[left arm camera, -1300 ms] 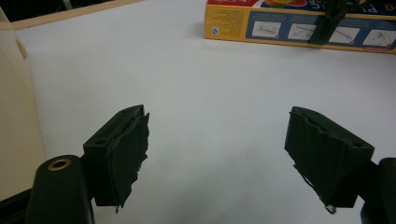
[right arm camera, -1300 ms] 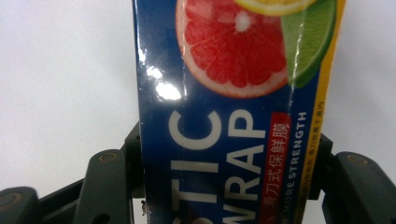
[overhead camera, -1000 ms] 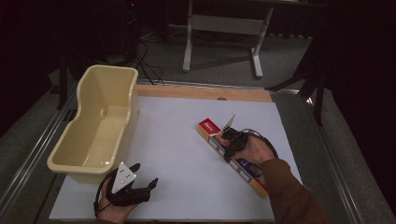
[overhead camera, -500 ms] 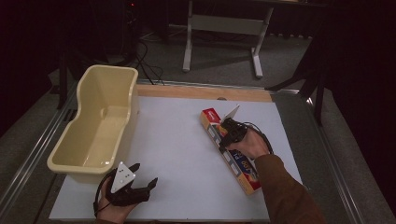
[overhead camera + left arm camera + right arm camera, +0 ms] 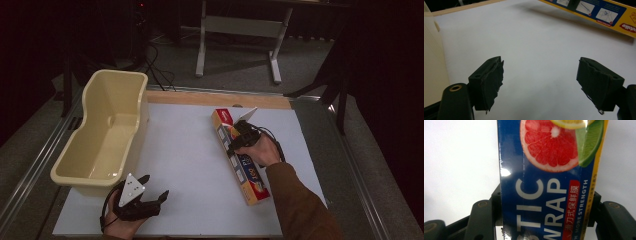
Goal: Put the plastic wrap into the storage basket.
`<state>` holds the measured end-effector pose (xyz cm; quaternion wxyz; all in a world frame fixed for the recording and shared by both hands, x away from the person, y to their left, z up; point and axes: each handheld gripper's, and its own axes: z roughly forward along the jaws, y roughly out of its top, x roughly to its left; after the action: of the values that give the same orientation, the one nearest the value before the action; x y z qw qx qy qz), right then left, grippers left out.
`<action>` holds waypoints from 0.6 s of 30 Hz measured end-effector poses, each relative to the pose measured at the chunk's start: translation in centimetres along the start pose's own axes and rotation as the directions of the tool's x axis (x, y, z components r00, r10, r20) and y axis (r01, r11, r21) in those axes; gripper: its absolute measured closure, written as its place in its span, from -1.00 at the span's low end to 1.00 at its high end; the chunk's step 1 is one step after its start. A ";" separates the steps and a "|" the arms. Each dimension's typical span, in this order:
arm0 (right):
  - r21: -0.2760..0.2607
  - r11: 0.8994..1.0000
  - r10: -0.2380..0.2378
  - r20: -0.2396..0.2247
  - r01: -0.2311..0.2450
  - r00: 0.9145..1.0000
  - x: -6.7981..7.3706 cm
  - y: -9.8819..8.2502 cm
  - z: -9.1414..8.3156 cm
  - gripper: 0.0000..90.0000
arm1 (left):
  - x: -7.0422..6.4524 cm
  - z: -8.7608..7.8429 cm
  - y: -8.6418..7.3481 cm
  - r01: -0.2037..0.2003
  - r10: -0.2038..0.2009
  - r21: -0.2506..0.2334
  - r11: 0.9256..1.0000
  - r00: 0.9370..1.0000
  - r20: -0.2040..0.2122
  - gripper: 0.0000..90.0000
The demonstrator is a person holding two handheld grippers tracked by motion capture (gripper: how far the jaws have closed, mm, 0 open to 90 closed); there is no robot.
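Note:
A long blue and yellow plastic wrap box (image 5: 250,175) lies slanted on the white tabletop (image 5: 185,150), right of centre. My right gripper (image 5: 234,145) is shut across its far half. In the right gripper view the jaws press both long sides of the plastic wrap box (image 5: 549,170), over its grapefruit and lime picture. My left gripper (image 5: 155,186) rests near the front left edge, open, with nothing between its fingers. From the left gripper (image 5: 540,60) the plastic wrap box (image 5: 599,12) crosses the top right, casting a shadow on the white surface.
A cream plastic tub (image 5: 142,110) stands empty along the table's left side, and its wall (image 5: 434,50) is close on the left of my left gripper. A wooden strip (image 5: 200,97) borders the table's far edge. Metal frame legs (image 5: 272,65) stand on the floor beyond.
The right gripper has swung the box, its far end moving away from the person and slightly left. The left gripper has stayed still and open.

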<state>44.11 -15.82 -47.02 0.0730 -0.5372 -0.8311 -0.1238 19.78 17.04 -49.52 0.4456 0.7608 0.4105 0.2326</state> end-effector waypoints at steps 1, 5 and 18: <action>-0.009 1.000 0.006 -0.013 -0.006 1.000 0.1 0.1 0.0 -0.10 | 0.0 0.0 0.0 -0.001 0.001 0.000 1.000 1.000 0.000 -0.53; -0.042 0.999 0.028 -0.069 -0.031 0.997 0.2 0.4 -0.3 -0.10 | 0.0 -0.1 0.0 0.000 0.000 -0.003 1.000 1.000 0.000 -0.53; -0.161 0.965 0.143 -0.331 -0.205 0.933 -0.5 1.0 -1.5 -0.10 | 0.0 -0.2 0.0 0.002 -0.003 -0.012 1.000 1.000 -0.006 -0.53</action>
<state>45.16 -16.29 -45.57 0.1638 -0.5866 -0.7415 -0.2815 19.66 17.17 -49.36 0.4490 0.7569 0.4115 0.2369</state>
